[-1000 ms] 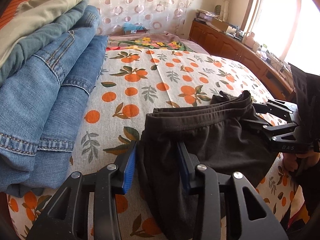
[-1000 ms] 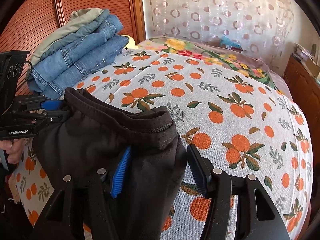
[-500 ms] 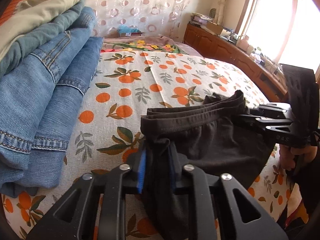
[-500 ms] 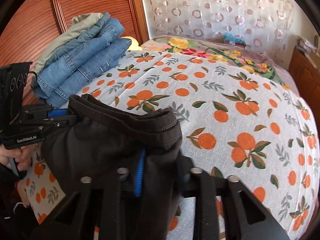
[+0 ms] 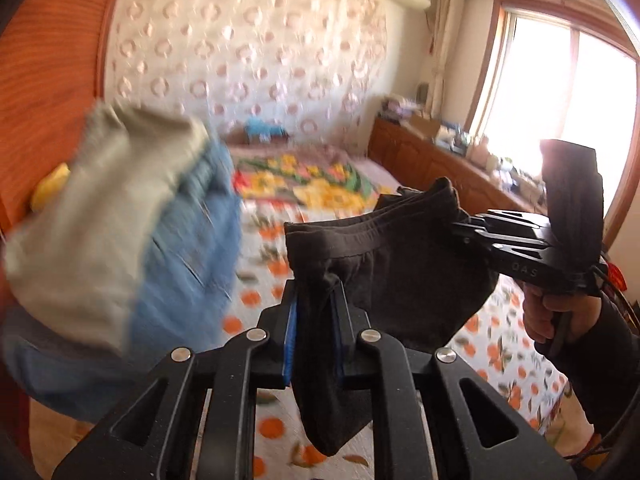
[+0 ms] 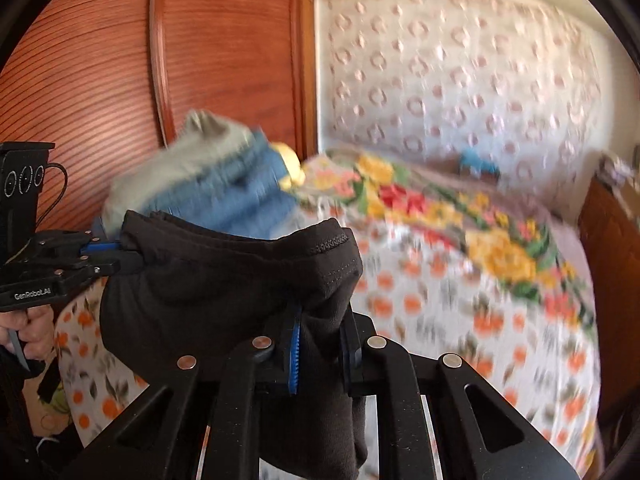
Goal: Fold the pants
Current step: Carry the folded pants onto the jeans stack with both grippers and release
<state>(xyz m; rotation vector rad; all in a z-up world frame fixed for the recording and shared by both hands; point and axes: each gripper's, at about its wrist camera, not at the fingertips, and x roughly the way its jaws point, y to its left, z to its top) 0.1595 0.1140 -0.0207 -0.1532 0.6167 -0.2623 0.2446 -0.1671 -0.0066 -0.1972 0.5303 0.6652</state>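
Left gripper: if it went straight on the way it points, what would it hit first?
Likely the bed. The left gripper, closing on the dark pants, points down and forward; the jeans pile sits to one side. Depth is unclear.

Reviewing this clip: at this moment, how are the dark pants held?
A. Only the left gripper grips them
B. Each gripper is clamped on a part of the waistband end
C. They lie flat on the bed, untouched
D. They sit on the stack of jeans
B: the left gripper and the right gripper each have dark pants fabric pinched between their blue pads, and the cloth hangs between them above the orange-print bedsheet.
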